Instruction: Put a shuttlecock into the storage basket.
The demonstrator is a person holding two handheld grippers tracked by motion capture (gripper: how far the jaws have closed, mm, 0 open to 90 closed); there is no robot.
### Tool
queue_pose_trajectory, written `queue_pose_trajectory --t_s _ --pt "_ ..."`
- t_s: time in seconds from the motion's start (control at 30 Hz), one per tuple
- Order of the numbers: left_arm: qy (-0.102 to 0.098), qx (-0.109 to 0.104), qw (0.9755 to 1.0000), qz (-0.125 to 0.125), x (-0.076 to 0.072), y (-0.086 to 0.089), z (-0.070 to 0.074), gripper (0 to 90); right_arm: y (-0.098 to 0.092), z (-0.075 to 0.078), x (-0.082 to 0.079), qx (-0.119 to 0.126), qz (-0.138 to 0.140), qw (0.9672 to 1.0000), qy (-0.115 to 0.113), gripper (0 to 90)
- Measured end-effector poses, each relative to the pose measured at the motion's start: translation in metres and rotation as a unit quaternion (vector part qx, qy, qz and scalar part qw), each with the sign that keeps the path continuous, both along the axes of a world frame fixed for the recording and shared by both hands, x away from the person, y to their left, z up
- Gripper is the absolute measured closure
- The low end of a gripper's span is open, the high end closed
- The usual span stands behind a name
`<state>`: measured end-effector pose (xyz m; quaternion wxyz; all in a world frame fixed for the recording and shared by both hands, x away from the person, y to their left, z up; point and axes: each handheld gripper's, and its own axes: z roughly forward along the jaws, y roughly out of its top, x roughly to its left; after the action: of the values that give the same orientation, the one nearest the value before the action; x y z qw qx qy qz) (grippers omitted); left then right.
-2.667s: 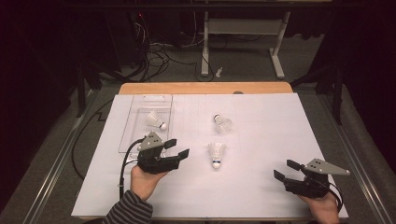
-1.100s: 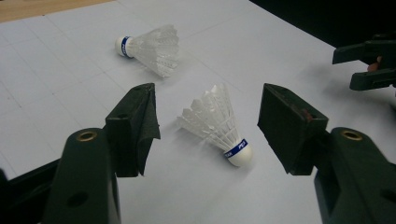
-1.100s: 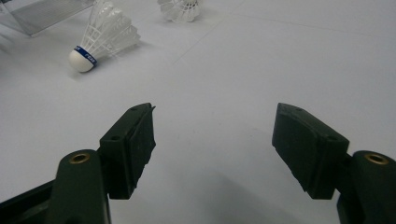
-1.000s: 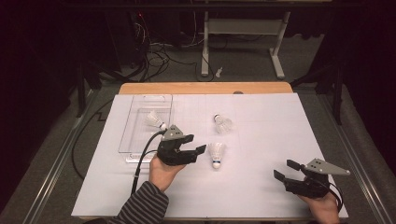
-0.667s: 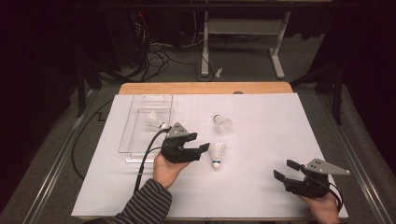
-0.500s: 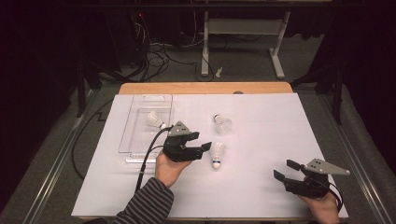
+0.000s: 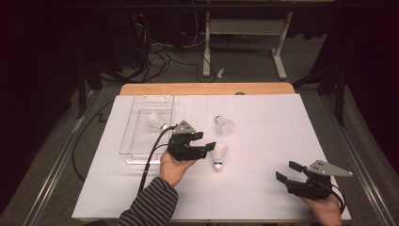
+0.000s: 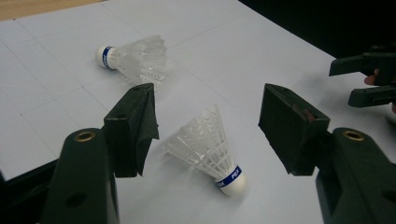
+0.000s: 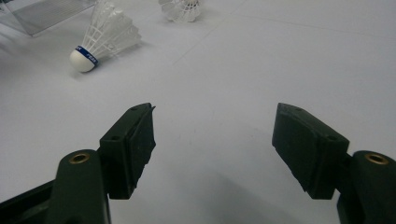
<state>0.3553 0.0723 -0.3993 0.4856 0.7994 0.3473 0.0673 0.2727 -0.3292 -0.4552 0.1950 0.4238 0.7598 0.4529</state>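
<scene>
Now my left gripper (image 7: 203, 142) has moved from the near edge up to the nearest shuttlecock (image 8: 210, 149), which lies on the white table (image 7: 263, 117) between its wide-open jaws, untouched, so I judge closing comes next; my right gripper (image 7: 289, 172) waits open and empty.

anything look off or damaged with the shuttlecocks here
Nothing stands out. Two shuttlecocks lie on their sides on the white table cover, one lies in the clear tray, and all look intact.
</scene>
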Motion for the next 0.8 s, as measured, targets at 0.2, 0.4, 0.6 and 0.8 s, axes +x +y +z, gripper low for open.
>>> queue_pose_trajectory --t_s 0.2,0.4,0.6,0.8 --pt "-0.001 0.006 1.0 -0.007 0.004 -0.007 0.006 37.4 0.0 0.0 0.0 0.001 0.0 1.0 0.0 30.4" --pt "0.007 0.013 0.9998 -0.011 0.011 -0.013 0.008 38.2 0.0 0.0 0.0 0.001 0.001 1.0 0.001 30.3" --pt "0.014 0.016 0.9997 -0.014 0.017 -0.02 0.007 38.1 0.0 0.0 0.0 0.001 0.001 1.0 0.0 30.3" --pt "0.029 0.035 0.9988 -0.018 0.025 -0.026 0.005 38.7 0.0 0.0 0.0 0.001 0.001 1.0 0.001 30.4"
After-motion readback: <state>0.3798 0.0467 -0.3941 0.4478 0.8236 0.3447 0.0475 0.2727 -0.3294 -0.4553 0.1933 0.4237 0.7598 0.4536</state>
